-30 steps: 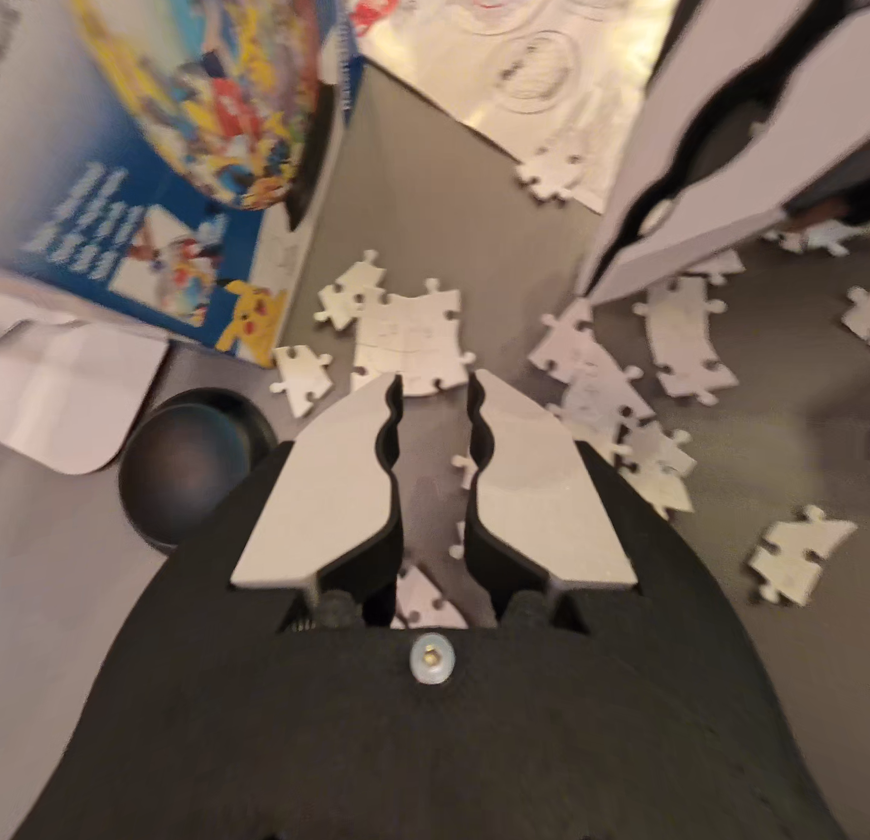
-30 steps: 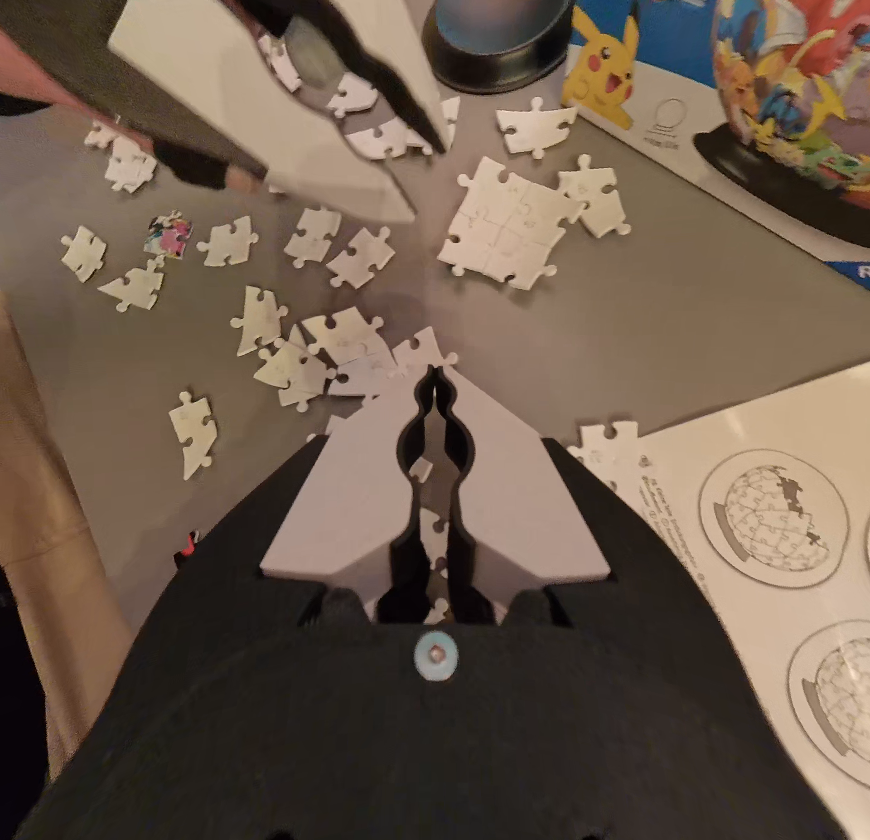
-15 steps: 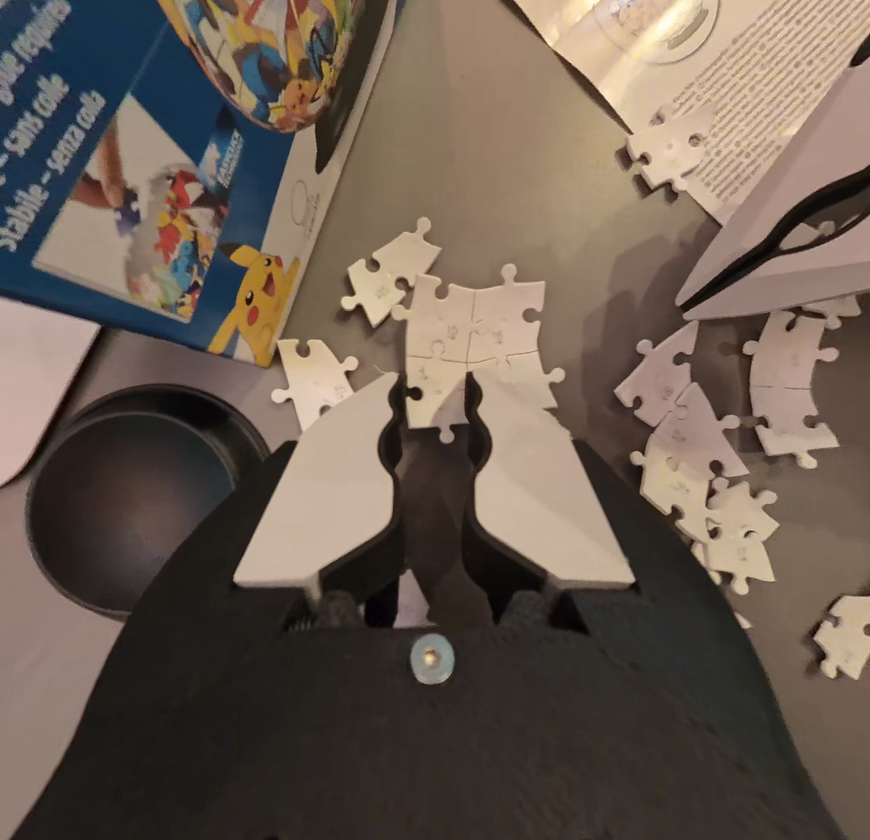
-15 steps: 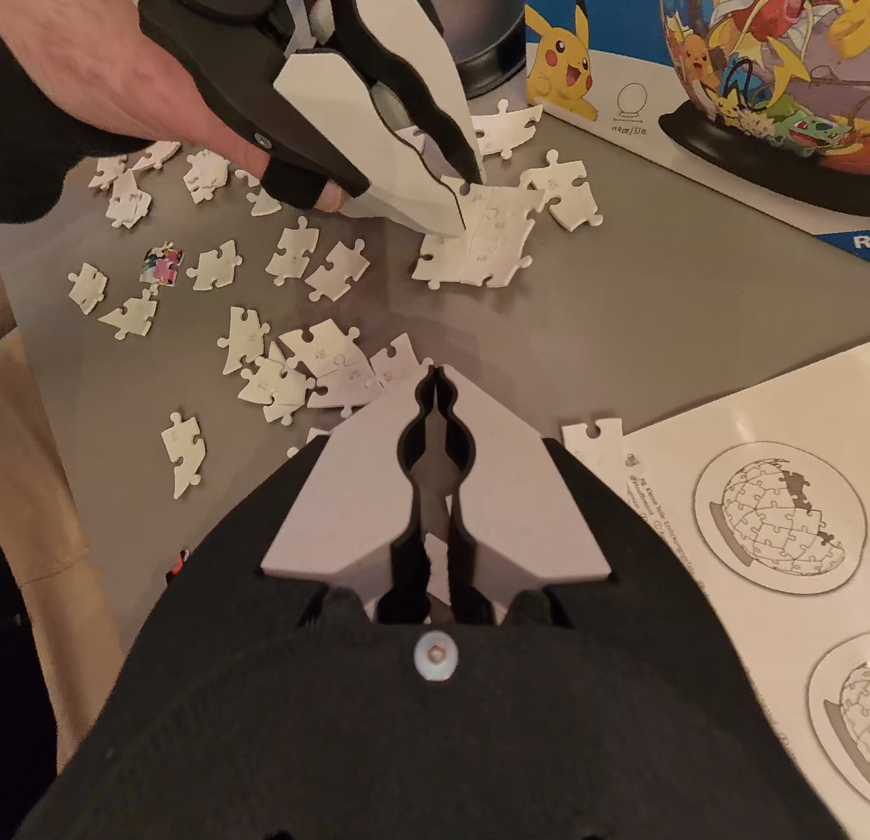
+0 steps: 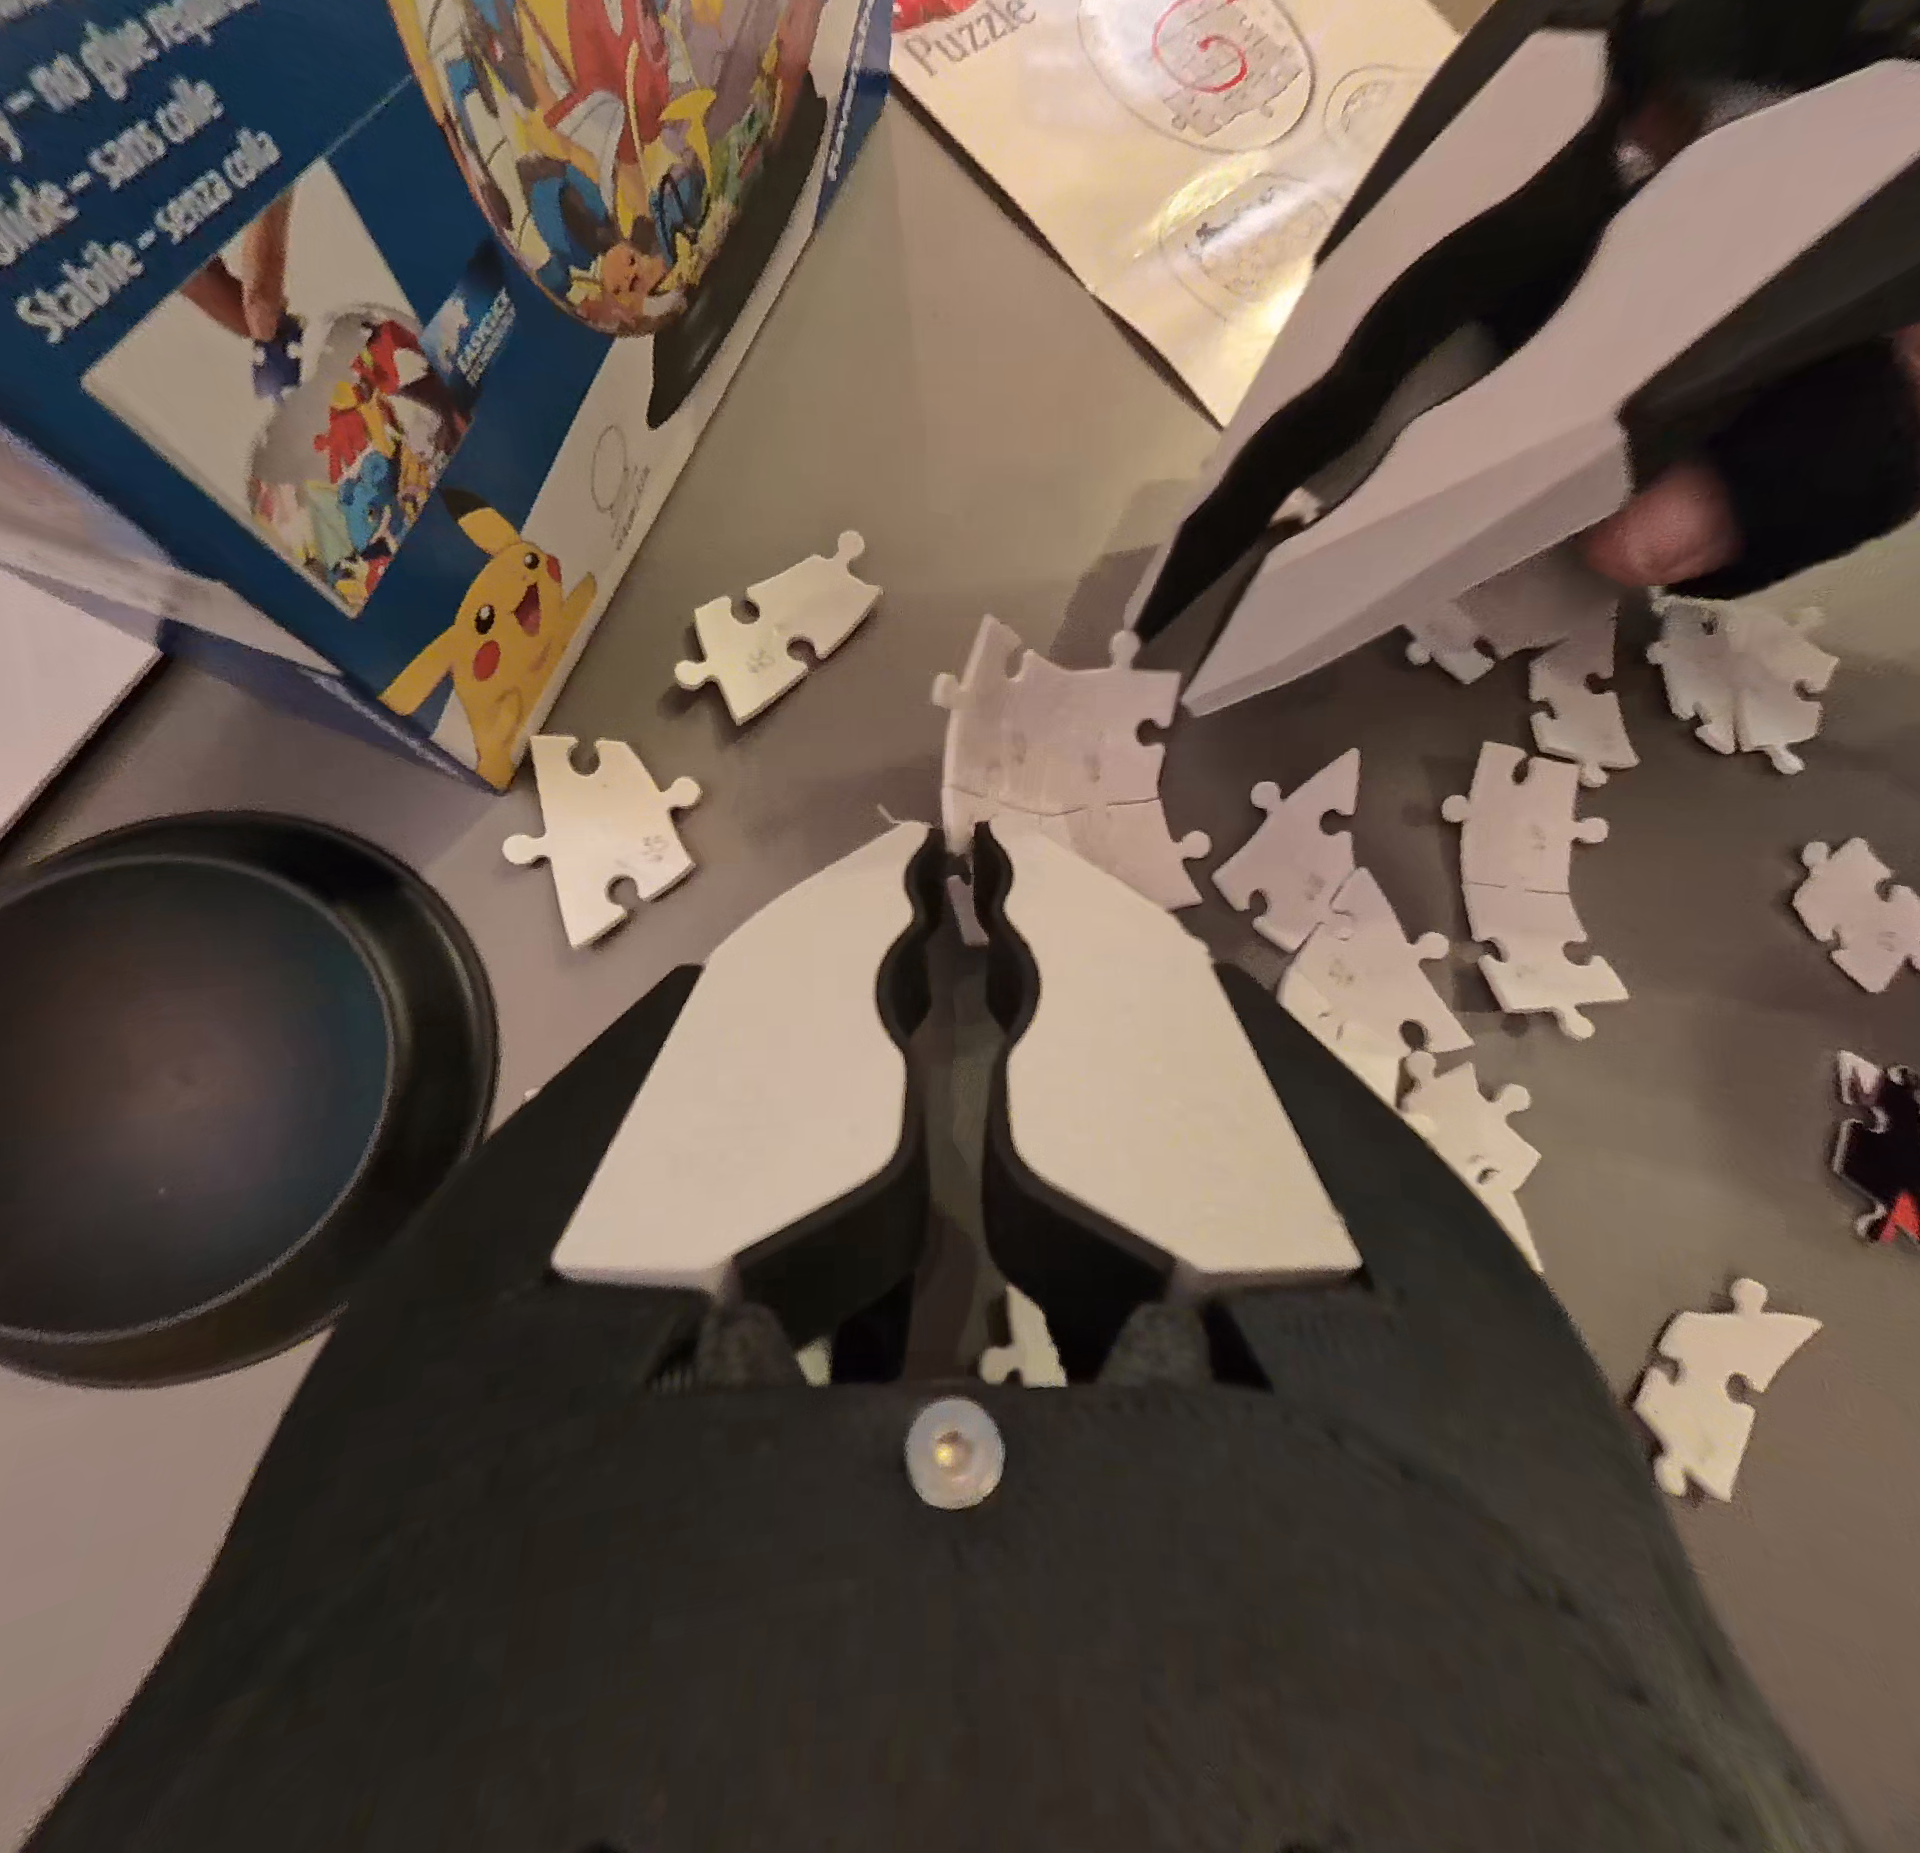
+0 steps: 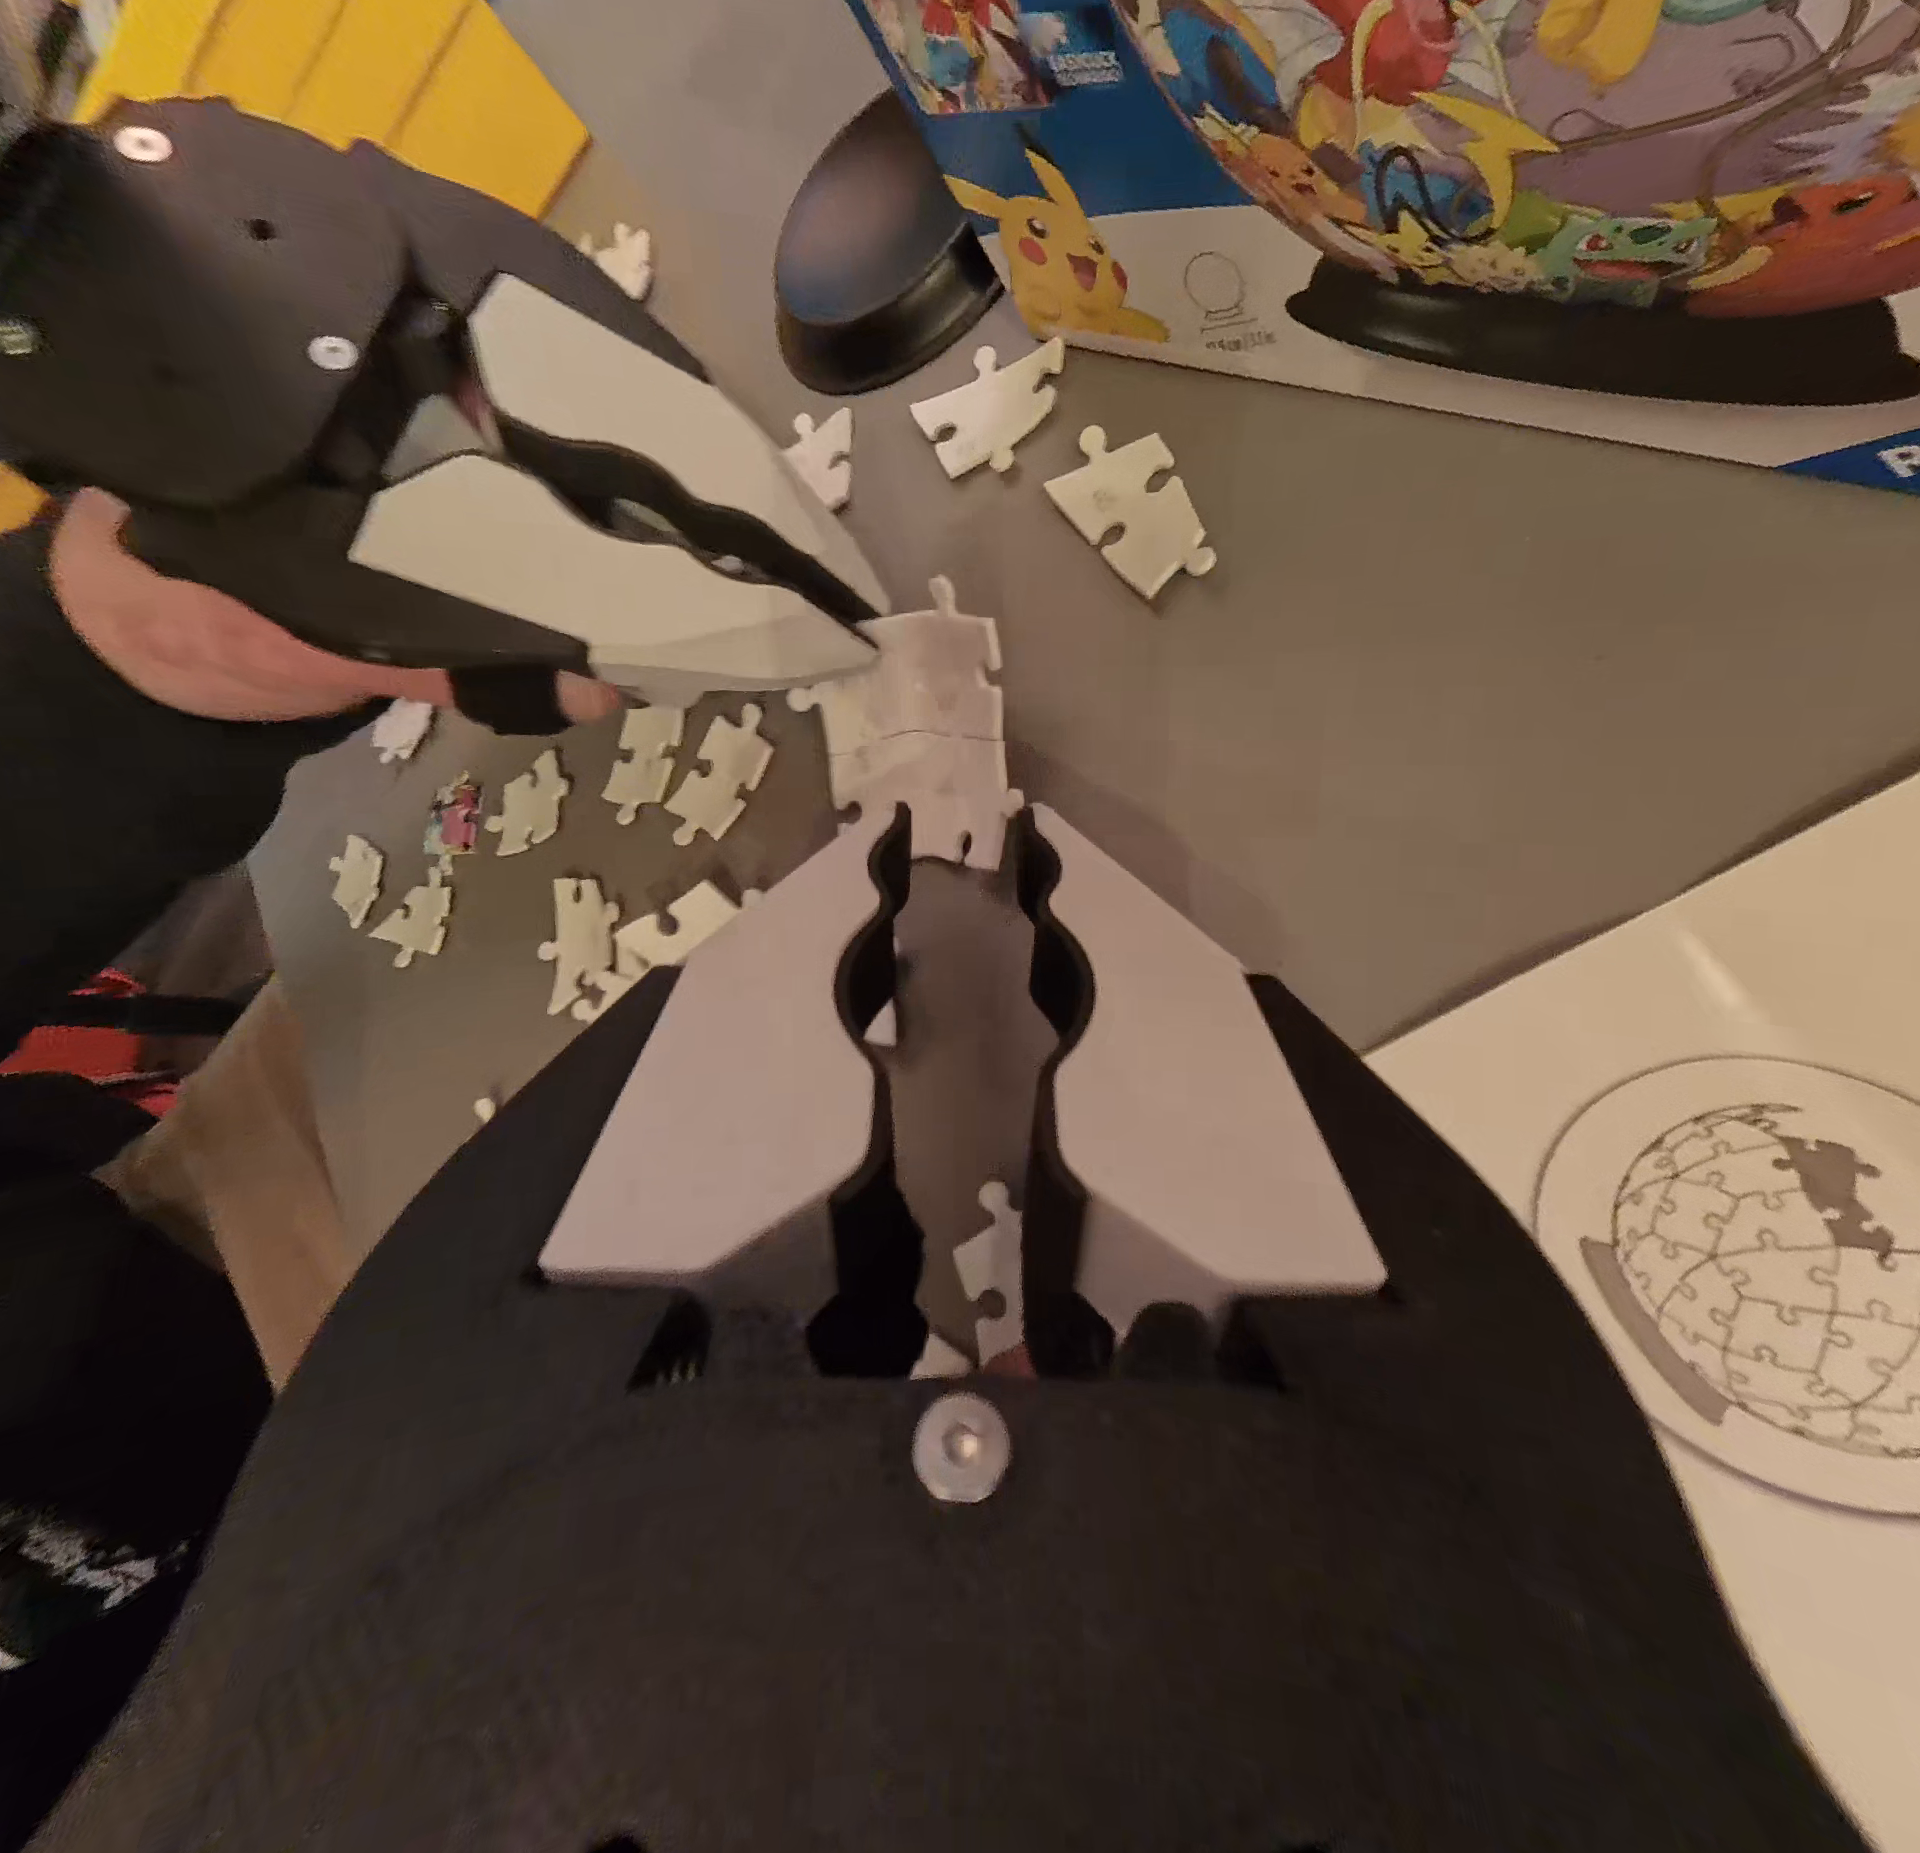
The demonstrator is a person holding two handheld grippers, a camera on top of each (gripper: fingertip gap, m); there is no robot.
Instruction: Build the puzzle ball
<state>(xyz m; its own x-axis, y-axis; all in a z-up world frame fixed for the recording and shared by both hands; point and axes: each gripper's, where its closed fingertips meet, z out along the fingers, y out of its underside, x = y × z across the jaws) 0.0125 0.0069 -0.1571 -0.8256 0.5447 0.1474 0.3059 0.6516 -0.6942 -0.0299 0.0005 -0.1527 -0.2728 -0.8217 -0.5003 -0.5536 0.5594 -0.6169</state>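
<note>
A joined block of white, face-down puzzle pieces [image 5: 1060,754] lies tilted on the grey table [image 5: 935,401]. My left gripper [image 5: 958,847] is shut on its near edge. In the right wrist view the left gripper [image 6: 868,640] pinches the block's [image 6: 925,723] far corner. My right gripper [image 6: 966,832] is open, its jaws straddling the block's near edge. It also shows in the left wrist view [image 5: 1164,671], at the block's far corner. Loose white pieces [image 5: 1527,899] lie to the right.
The blue puzzle box [image 5: 364,297] stands at the back left, a black round stand [image 5: 197,1076] beside it. An instruction sheet [image 6: 1714,1180] lies at the right. Two loose pieces [image 5: 613,847] sit near the box. A colour-side piece [image 5: 1881,1149] lies far right. A hand [image 6: 208,640] holds the left gripper. Left tips to right tips: about 5 cm.
My left gripper has closed on the joined block's edge. My right gripper has moved forward to the block and opened from shut, its jaws now around the opposite edge.
</note>
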